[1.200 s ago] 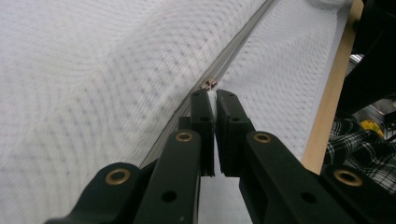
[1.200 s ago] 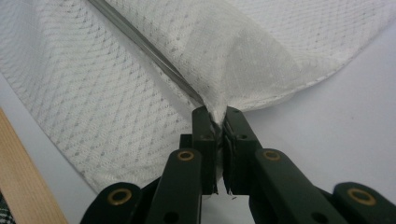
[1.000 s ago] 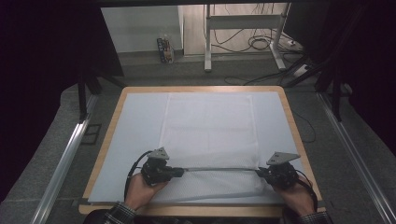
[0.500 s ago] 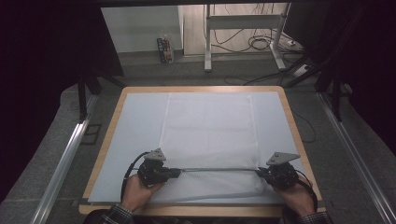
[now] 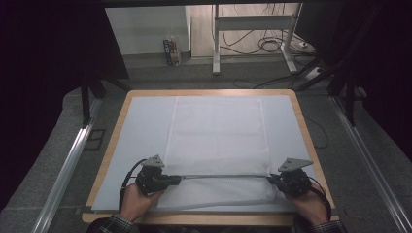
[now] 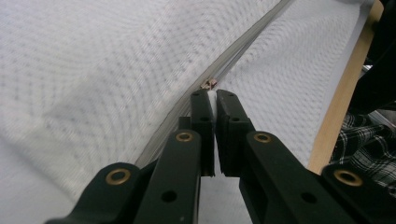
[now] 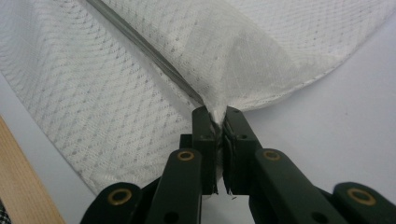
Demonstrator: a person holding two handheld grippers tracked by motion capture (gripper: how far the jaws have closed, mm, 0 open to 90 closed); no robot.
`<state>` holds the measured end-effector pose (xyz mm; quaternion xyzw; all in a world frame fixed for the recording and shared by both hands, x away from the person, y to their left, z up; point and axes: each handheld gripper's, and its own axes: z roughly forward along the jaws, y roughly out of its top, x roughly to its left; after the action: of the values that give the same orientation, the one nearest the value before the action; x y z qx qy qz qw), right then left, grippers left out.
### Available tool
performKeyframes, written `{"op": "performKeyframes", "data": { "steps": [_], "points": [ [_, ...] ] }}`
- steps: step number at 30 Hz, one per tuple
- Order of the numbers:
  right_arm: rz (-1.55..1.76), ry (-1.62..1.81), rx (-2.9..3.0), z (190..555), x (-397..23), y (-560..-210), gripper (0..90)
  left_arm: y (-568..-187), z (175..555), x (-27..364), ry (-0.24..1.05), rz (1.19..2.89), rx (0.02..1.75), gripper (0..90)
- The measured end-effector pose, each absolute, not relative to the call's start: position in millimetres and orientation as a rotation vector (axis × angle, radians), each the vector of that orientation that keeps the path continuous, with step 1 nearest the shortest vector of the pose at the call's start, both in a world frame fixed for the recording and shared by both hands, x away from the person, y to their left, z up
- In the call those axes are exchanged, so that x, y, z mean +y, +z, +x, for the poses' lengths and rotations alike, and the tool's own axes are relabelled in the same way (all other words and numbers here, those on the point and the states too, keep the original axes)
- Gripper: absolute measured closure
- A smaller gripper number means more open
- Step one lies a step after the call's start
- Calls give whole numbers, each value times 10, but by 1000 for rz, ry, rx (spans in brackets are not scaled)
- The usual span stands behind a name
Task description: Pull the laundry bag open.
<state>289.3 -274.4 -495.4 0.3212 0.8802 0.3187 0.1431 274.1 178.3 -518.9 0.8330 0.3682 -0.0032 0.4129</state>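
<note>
While the white mesh cloth (image 5: 218,141) lies spread mid-frame on the tabletop (image 5: 121,126), my left fingers (image 5: 179,179) pinch its near fold at lower left and my right fingers (image 5: 270,178) pinch it at lower right, both clamped tight, the edge stretched taut between them.

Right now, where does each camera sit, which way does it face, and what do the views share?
High view: above the person's side, looking forward and down on the table; both hands and forearms enter from below.
Left gripper view: rides the left hand-held gripper, looking along its jaws, shut on the white mesh cloth; a plaid sleeve shows.
Right gripper view: rides the right hand-held gripper, jaws shut on the cloth.
Shared: the cloth's lifted edge, pinched at both ends.
</note>
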Motion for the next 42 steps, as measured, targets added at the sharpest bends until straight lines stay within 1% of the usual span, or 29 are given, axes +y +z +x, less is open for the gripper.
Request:
{"op": "performKeyframes", "data": {
  "steps": [42],
  "points": [
    [950, 900, 2535, 2896, -2789, -4971, 842, -5259, 2607, 2123, 18, 2064, 1047, 874]
  ]
}}
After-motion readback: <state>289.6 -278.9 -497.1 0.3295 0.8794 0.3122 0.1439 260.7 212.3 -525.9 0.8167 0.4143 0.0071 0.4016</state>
